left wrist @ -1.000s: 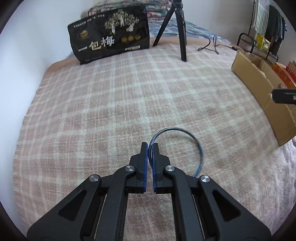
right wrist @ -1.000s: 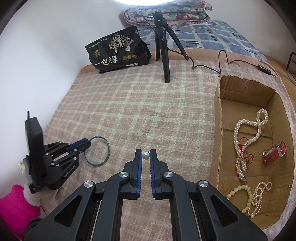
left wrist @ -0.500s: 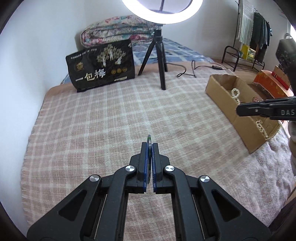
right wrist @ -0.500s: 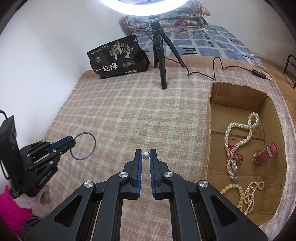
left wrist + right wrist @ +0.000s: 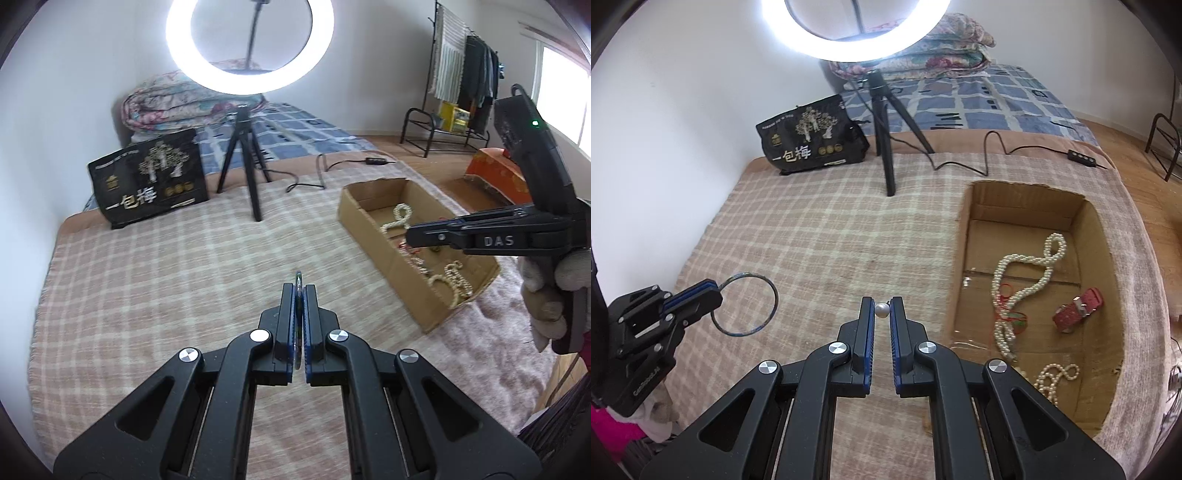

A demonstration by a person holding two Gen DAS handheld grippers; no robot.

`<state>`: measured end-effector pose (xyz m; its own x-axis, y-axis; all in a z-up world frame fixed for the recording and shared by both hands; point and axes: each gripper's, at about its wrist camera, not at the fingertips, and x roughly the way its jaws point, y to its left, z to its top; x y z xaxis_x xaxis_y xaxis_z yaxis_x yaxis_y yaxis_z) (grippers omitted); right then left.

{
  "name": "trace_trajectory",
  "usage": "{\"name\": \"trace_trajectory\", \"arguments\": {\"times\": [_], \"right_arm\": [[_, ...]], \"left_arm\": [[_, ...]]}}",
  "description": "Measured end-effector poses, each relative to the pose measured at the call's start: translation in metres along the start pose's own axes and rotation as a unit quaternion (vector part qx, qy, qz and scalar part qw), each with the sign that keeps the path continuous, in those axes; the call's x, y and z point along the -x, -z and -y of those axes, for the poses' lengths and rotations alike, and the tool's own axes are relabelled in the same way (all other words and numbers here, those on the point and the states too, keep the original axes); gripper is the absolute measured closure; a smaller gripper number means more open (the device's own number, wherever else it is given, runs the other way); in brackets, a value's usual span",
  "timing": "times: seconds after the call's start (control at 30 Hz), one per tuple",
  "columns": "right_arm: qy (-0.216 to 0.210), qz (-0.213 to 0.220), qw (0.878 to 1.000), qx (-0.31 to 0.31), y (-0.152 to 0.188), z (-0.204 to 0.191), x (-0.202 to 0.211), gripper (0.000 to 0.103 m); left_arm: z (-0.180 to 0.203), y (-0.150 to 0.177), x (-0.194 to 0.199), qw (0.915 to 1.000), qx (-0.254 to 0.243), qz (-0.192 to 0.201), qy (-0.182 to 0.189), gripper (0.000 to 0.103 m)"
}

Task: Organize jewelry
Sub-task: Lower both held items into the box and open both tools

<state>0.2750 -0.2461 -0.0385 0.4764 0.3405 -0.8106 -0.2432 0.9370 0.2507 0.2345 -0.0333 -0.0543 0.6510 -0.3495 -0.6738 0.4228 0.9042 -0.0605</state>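
My left gripper [image 5: 299,288] is shut on a thin blue bangle [image 5: 297,277], seen edge-on between the pads and held above the plaid blanket. In the right wrist view the left gripper [image 5: 714,291] shows at the left with the bangle [image 5: 746,303] hanging out as a full ring. My right gripper [image 5: 882,304] is shut on a small white pearl [image 5: 882,309] at its fingertips; it also shows in the left wrist view [image 5: 410,232] over the cardboard box [image 5: 373,236]. The box [image 5: 964,258] holds pearl necklaces [image 5: 1027,269] and a red watch [image 5: 1078,308].
A ring light on a black tripod [image 5: 884,147] stands at the back of the blanket, its cable [image 5: 986,155] trailing right. A black snack bag [image 5: 810,142] lies at the back left. A white wall bounds the left; folded quilts [image 5: 184,103] lie behind.
My left gripper has lifted the bangle off the blanket and tilted up. The right gripper has stayed shut on the pearl and risen slightly.
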Motion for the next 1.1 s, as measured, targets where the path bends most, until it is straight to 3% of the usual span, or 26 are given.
{"name": "trace_trajectory", "arguments": {"times": [0.57,1.1], "right_arm": [[0.040,0.015,0.999,-0.020,-0.015,0.080,0.018,0.096],[0.042,0.011,0.999,-0.023,-0.036,0.118,0.004,0.096]], "left_arm": [[0.114,-0.037,-0.035,0.9946,-0.024,0.003,0.101,0.102],[0.159,-0.037,-0.065,0.9930,-0.042,-0.017,0.109,0.102]]}}
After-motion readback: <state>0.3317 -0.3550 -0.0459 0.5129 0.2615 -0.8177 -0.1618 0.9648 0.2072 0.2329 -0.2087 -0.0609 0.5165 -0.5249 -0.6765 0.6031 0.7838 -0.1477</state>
